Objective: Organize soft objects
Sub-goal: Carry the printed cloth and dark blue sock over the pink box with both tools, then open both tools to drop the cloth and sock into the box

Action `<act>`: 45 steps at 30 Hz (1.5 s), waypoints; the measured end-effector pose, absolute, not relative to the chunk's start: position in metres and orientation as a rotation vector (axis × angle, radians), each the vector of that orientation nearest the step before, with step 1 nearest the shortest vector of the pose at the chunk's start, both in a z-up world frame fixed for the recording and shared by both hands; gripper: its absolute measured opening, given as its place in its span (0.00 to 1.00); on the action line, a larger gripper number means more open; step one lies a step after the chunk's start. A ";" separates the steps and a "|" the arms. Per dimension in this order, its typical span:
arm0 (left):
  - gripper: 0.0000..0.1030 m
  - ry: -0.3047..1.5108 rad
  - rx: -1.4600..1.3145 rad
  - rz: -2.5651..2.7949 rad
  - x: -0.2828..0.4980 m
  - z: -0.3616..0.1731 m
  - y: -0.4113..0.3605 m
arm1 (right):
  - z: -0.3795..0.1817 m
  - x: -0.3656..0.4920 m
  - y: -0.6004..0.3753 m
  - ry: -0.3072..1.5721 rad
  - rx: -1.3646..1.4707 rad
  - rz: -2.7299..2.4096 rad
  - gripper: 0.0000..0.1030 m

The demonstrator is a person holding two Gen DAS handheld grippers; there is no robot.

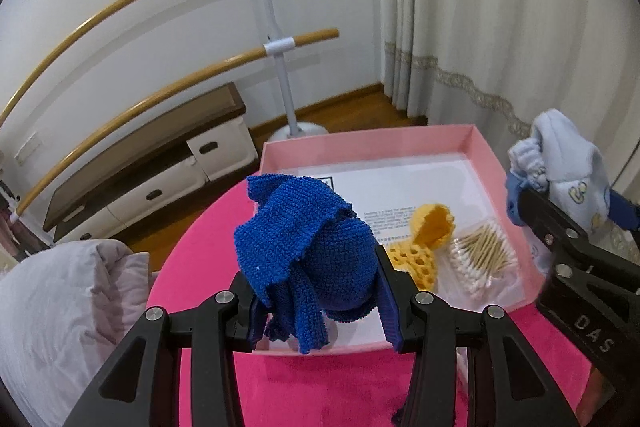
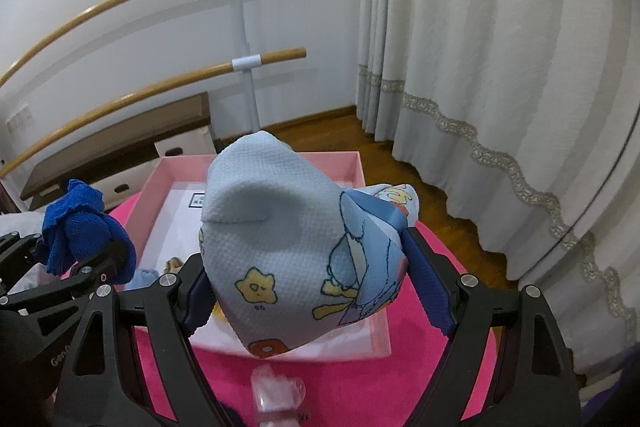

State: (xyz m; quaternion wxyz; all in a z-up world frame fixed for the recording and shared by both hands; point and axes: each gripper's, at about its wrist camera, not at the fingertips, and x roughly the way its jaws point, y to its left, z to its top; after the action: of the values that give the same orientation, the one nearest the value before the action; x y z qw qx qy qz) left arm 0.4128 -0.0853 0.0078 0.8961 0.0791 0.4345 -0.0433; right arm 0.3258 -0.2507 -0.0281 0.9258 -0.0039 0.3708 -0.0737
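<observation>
My left gripper (image 1: 320, 291) is shut on a dark blue knitted piece (image 1: 304, 247), held over the near edge of the pink box (image 1: 480, 143). In the right wrist view that blue knit (image 2: 86, 231) shows at the left. My right gripper (image 2: 320, 291) is shut on a bulky light blue cloth (image 2: 288, 251) printed with cartoon figures, also above the pink box (image 2: 360, 163); the same cloth (image 1: 568, 171) appears at the right edge of the left wrist view. Inside the box lie a yellow crocheted piece (image 1: 424, 243) and a bundle of cotton swabs (image 1: 480, 259).
The box sits on a round bright pink table top (image 1: 320, 387). A grey cushion (image 1: 60, 307) lies to the left. Behind stand a ballet barre (image 1: 276, 47), a low cabinet (image 1: 152, 163) and long curtains (image 1: 500, 7). A clear plastic item (image 2: 276, 395) lies near the table's front.
</observation>
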 end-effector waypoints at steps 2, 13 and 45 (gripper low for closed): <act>0.42 0.911 0.191 -0.079 0.428 0.003 -0.091 | -0.035 0.336 -0.247 0.777 -0.028 -0.159 0.79; 0.43 0.992 0.206 -0.071 0.510 -0.028 -0.106 | -0.063 0.366 -0.250 0.848 -0.003 -0.124 0.79; 0.91 1.004 0.139 -0.051 0.493 -0.045 -0.073 | -0.041 0.349 -0.272 0.833 0.092 -0.136 0.99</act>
State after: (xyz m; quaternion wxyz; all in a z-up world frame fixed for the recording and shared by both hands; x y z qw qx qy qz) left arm 0.4925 -0.0731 -0.0455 0.8740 0.0665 0.4806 -0.0245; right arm 0.3487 -0.2719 -0.0407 0.9113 0.0446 0.4040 -0.0659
